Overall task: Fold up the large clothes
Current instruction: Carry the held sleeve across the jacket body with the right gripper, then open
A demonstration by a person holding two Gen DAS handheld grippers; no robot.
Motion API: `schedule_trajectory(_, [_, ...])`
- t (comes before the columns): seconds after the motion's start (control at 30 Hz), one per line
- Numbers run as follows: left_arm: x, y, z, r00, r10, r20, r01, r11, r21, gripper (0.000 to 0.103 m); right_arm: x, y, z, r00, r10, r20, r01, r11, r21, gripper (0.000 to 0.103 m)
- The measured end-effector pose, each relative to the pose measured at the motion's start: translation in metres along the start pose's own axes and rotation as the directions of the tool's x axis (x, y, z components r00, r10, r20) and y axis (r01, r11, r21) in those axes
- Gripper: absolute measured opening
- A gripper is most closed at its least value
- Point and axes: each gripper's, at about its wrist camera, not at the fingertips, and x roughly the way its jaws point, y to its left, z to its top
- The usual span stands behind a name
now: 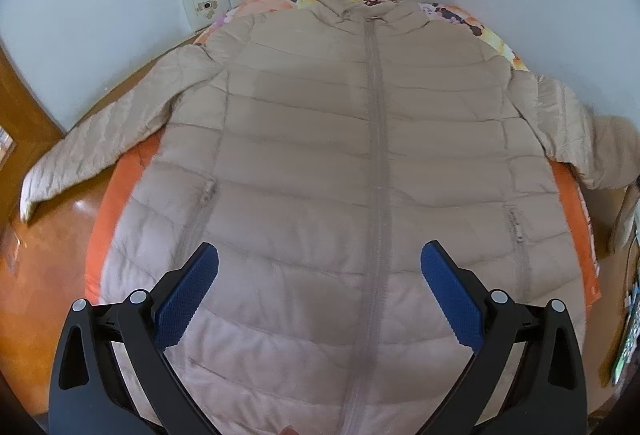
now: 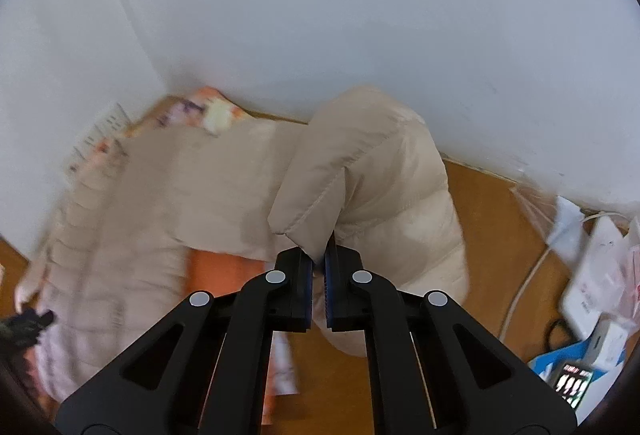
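The left gripper (image 1: 319,267) points steeply downward, its jaws spread wide, the blue pads (image 1: 188,299) well apart and pressing on nothing; the right gripper (image 2: 319,275) also tilts downward, less steeply, its jaws drawn almost together on a fold of the jacket sleeve (image 2: 320,203), raised clear of the surface; at the blurred left edge of the right wrist view, a pale shape may be a hand.

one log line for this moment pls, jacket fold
stage: first sleeve fold | right gripper: shut on sleeve cuff, lifted | left gripper: open above jacket | jacket: flat, zipped, on orange cloth
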Motion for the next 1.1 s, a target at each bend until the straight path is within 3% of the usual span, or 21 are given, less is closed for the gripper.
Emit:
schedule_trajectory(0.27, [0.003,0.029,0.014,1.000,-0.019,0.014,0.019,1.000,0.023,0.098,-0.028,0.062,0.012,0.993,0.101,0.057,-0.101,0.995,-0.005,0.005])
schedule_trajectory(0.63, [0.009,0.066,0.024,0.999,-0.038,0.029,0.037,0.999,0.036,0.098,-0.036,0.139,0.016,0.983,0.167,0.070,-0.162,0.984,-0.071,0.005])
schedule_trajectory(0.93, [0.012,0.101,0.029,0.998,-0.033,0.046,0.032,0.999,0.023,0.098,-0.013,0.209,0.004,0.973,0.232,0.010,-0.229,0.965,-0.130,0.005])
schedule_trajectory(1.1, [0.015,0.123,0.030,0.998,-0.037,0.047,0.037,0.999,0.013,0.098,0.025,0.255,-0.007,0.968,0.246,-0.060,-0.252,0.956,-0.149,0.005])
